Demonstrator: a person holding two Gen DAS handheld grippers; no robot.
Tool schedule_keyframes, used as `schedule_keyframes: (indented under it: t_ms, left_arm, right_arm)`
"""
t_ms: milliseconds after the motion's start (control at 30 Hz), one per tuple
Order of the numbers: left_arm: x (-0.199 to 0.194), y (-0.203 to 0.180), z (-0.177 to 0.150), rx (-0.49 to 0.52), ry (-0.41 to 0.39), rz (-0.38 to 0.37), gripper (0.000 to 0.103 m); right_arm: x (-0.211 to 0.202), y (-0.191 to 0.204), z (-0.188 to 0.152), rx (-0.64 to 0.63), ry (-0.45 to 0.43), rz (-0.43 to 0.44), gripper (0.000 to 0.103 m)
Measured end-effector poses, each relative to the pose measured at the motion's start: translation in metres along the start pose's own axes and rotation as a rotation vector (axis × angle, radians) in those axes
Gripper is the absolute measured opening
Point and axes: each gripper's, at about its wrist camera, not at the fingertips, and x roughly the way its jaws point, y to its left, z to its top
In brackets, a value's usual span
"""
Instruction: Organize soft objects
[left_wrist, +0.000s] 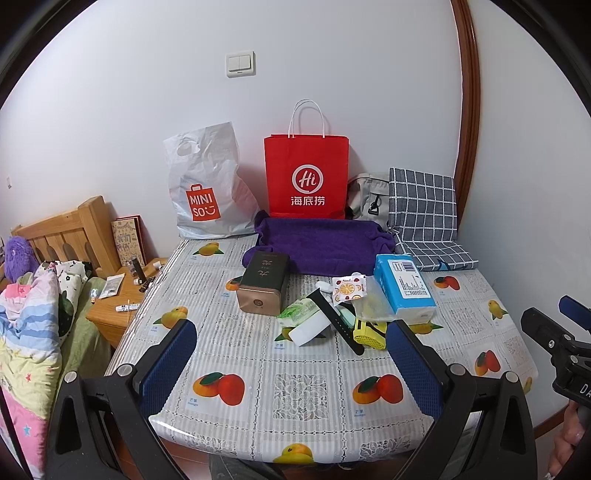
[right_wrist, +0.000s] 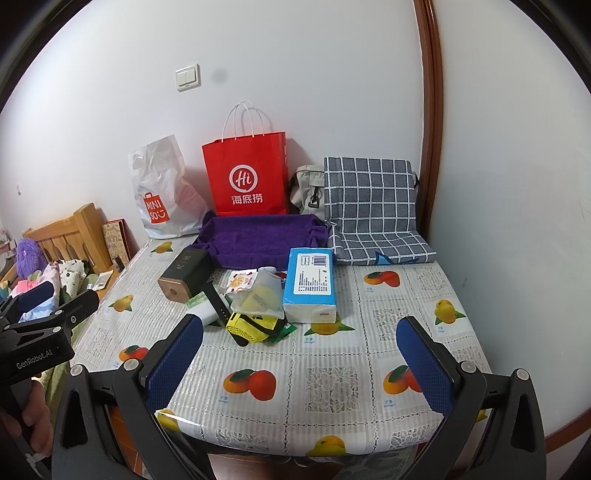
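Both the left gripper (left_wrist: 295, 354) and the right gripper (right_wrist: 299, 354) hover with fingers spread wide and empty above the near table (left_wrist: 295, 398) edge, the blue tissue pack (right_wrist: 311, 282) lying ahead of them amid small clutter, and the purple towel (left_wrist: 321, 243) beyond it.

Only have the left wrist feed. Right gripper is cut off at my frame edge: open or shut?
Observer: Open. The right gripper has its fingers spread wide with nothing between them, on the near side of the clutter.
Operator: My finger blocks the right side of the yellow gadget. Anything tucked there?
Observer: Yes, a green wrapper pokes out from under the yellow gadget on that side.
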Motion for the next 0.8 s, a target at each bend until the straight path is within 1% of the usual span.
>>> schedule_keyframes:
  t_ms: [800]
  left_arm:
    - [0.0002,-0.0012,0.0002,0.004,0.0,0.003,0.103]
  right_arm:
    - [-0.0015,-0.0003,0.0013,-0.002,-0.009,0.003,0.103]
